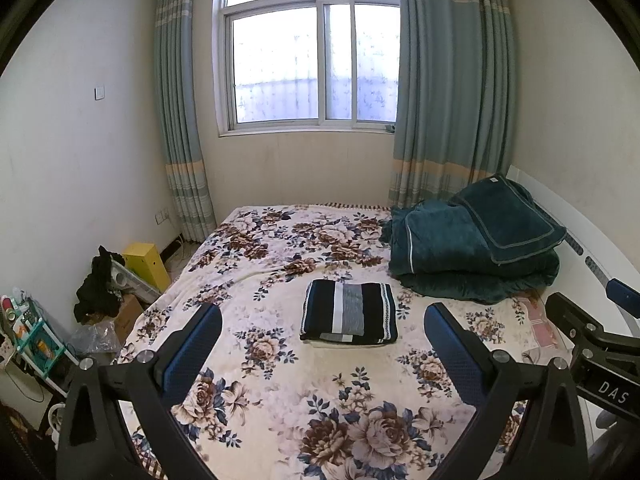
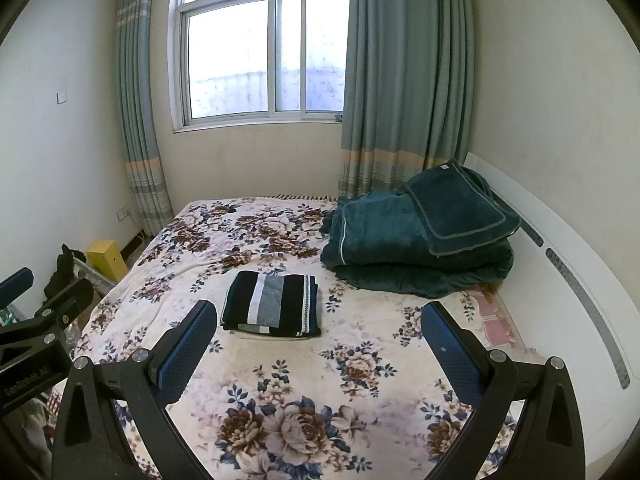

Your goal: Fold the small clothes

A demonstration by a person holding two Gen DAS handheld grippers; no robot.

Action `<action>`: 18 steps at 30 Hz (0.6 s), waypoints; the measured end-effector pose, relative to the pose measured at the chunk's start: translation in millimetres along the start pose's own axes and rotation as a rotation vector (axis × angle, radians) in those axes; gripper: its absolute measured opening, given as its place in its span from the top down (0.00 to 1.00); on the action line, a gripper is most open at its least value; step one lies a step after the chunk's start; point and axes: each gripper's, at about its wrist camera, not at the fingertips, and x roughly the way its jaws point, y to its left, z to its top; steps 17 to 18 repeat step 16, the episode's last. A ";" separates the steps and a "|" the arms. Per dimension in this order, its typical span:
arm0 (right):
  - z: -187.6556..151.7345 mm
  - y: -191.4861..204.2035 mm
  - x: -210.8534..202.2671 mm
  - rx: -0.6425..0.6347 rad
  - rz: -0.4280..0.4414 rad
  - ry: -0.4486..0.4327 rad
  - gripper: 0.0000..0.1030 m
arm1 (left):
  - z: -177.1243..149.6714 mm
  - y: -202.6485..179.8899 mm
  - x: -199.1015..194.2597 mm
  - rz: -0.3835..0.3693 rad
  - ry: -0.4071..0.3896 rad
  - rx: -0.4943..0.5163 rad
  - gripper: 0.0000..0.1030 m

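A dark striped garment (image 1: 349, 311) lies folded into a neat rectangle on the floral bedspread (image 1: 280, 392). It also shows in the right wrist view (image 2: 272, 305). My left gripper (image 1: 323, 322) is open and empty, held above the bed a little short of the garment. My right gripper (image 2: 319, 319) is open and empty too, near the garment's front edge. The right gripper's body shows at the right edge of the left wrist view (image 1: 592, 344). The left gripper's body shows at the left edge of the right wrist view (image 2: 36, 328).
A folded dark green blanket (image 1: 476, 244) sits at the bed's far right by the white headboard (image 2: 568, 280). A yellow box (image 1: 146, 264), black clothing (image 1: 98, 292) and clutter stand left of the bed. Window and curtains are behind.
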 end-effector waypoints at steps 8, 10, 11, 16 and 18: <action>0.0 0.6 0.5 0.001 0.002 -0.002 0.00 | 1.0 -0.9 -1.6 0.003 -0.003 -0.002 0.00; 0.1 -0.2 -0.4 0.002 0.003 -0.003 0.00 | 1.3 -2.0 -2.1 0.005 -0.006 -0.002 0.00; 0.3 -0.3 -0.7 0.003 0.002 -0.005 0.00 | 0.9 -0.4 -1.7 0.008 -0.005 0.000 0.00; -0.9 -0.5 -2.5 0.005 0.002 -0.006 0.00 | 3.5 -1.8 -3.4 0.017 -0.011 -0.002 0.00; -0.9 -0.5 -2.5 0.005 0.002 -0.006 0.00 | 3.5 -1.8 -3.4 0.017 -0.011 -0.002 0.00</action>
